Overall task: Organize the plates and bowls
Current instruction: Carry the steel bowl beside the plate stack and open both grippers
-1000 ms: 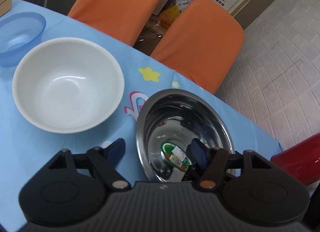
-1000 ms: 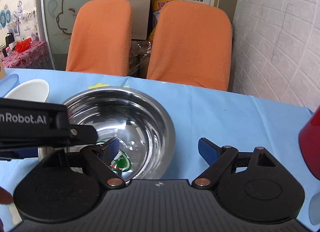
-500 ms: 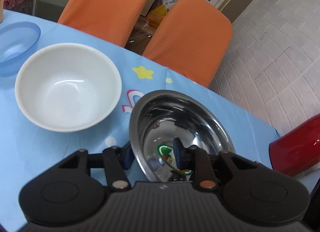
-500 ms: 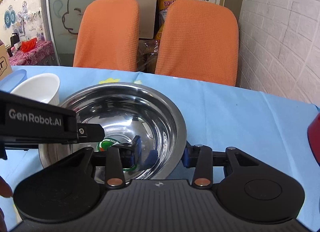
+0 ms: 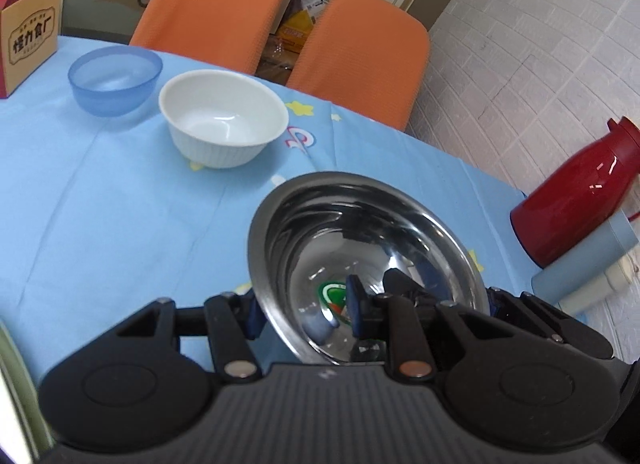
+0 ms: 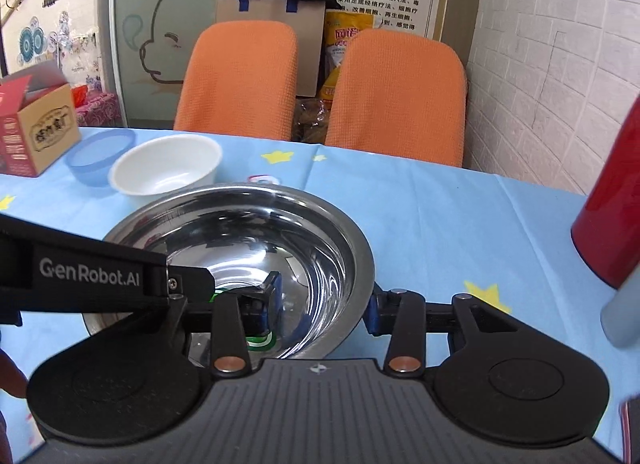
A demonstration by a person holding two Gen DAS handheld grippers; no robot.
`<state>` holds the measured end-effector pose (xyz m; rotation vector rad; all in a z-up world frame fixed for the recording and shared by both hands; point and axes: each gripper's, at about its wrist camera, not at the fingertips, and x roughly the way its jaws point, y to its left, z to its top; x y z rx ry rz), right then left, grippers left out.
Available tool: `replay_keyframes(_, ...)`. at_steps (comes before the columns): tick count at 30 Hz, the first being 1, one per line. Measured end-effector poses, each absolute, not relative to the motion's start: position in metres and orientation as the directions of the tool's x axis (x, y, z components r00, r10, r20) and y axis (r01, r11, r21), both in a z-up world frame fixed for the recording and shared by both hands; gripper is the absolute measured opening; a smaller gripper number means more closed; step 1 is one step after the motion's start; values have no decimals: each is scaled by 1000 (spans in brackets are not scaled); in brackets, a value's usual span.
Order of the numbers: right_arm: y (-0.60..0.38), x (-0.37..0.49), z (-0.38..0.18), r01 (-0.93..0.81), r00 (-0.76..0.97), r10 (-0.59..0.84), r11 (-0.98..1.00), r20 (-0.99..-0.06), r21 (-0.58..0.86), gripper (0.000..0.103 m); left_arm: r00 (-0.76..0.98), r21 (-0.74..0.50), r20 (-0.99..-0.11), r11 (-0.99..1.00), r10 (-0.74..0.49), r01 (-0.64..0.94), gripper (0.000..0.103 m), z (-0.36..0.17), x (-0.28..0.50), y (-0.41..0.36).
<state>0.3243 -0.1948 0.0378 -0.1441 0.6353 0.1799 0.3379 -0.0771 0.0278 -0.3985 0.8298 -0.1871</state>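
A steel bowl (image 5: 360, 232) with a green sticker inside is held above the blue tablecloth by both grippers. My left gripper (image 5: 304, 310) is shut on its near-left rim, one finger inside, one outside. My right gripper (image 6: 324, 304) is shut on the bowl's (image 6: 248, 232) near-right rim in the same way. A white bowl (image 5: 224, 115) and a translucent blue bowl (image 5: 114, 77) stand farther back on the left; both also show in the right wrist view, the white bowl (image 6: 168, 169) and the blue bowl (image 6: 98, 157).
A red thermos (image 5: 580, 199) lies over a pale blue container (image 5: 588, 264) at the table's right edge. A cardboard box (image 5: 28, 31) stands at the far left. Two orange chairs (image 6: 240, 79) stand behind the table, with a brick wall on the right.
Both grippers closed on the steel bowl's rim and lifted it up and back; the white and blue bowls now sit farther away in both views.
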Motion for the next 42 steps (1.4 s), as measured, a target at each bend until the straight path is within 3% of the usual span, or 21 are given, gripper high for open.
replay_keyframes(15, -155, 199, 18, -160, 832, 133, 987, -539, -3, 76, 653, -330, -683, 936, -327, 124, 19, 17, 228, -46)
replay_keyframes(36, -175, 195, -6, -104, 820, 104, 994, -562, 32, 77, 621, -345, -695, 926, -363, 154, 19, -5, 242, -69)
replay_keyframes(38, -176, 197, -11, -109, 812, 109, 993, -573, 35, 78, 622, -340, -691, 925, -367, 168, 26, -5, 243, -70)
replay_keyframes(40, -179, 195, -13, -122, 809, 129, 991, -573, 51, 86, 619, -348, -692, 923, -372, 167, 52, -4, 243, -69)
replay_keyframes(42, -185, 192, -10, -116, 808, 144, 990, -572, 86, 99, 639, -350, -677, 924, -364, 155, 63, 2, 240, -63)
